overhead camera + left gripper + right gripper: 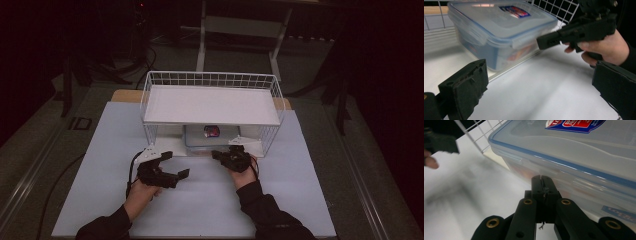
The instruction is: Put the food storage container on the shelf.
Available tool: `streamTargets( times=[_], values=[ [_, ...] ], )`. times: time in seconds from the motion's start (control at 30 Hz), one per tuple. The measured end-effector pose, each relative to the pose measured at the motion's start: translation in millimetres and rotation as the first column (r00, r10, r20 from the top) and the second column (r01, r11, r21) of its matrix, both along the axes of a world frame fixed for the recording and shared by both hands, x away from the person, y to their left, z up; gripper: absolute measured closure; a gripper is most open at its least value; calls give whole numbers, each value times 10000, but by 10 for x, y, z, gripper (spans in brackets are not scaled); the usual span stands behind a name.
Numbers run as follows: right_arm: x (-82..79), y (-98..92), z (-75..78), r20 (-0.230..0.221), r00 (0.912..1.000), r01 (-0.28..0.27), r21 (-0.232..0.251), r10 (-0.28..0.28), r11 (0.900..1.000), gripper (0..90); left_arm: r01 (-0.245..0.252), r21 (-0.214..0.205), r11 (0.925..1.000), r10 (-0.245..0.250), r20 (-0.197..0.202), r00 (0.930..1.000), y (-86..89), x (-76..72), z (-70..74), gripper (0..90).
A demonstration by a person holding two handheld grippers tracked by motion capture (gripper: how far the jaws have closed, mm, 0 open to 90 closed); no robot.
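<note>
A clear plastic container [212, 136] with a blue-edged lid and a red and blue label stands under a white wire shelf [210, 105]. My right gripper [217, 155] is shut with nothing between its jaws. In the right gripper view its tips [544, 184] sit right at the container's [579, 152] side wall, just below the lid rim; I cannot tell whether they touch. My left gripper [176, 164] is held low over the table to the left, open and empty. From the left gripper [541, 85] I see the container [499, 30] and the right gripper [549, 41] beside it.
The shelf's wire sides [272, 132] and front legs frame the gap where the container stands. The white table board [100, 190] spreads in front and to both sides. Beyond the table, a stand's legs [202, 45] rise in a dark room.
</note>
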State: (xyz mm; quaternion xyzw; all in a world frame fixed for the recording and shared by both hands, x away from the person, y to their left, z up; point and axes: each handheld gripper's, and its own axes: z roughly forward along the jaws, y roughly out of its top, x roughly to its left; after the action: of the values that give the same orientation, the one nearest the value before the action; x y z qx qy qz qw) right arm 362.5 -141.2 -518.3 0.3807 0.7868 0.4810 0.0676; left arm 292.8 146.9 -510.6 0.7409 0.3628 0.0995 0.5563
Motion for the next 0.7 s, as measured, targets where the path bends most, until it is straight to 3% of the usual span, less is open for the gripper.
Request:
streamTargets(
  times=[0.43, 0.63, 0.7],
  values=[
    [266, 101, -24, 94, 9990, 437, 107, -438, 9990, 895, 87, 0, 10000, -87, 71, 9999, -11, -5, -12, 4],
    [243, 125, -22, -23, 9992, 394, 177, -394, 9991, 832, 157, 96, 9998, -158, 74, 9998, -36, -20, -11, 4],
    [153, 127, 9, -52, 9997, 232, 291, -231, 9993, 758, 218, 77, 9997, -219, 113, 9997, -39, -43, 12, 4]
  ],
)
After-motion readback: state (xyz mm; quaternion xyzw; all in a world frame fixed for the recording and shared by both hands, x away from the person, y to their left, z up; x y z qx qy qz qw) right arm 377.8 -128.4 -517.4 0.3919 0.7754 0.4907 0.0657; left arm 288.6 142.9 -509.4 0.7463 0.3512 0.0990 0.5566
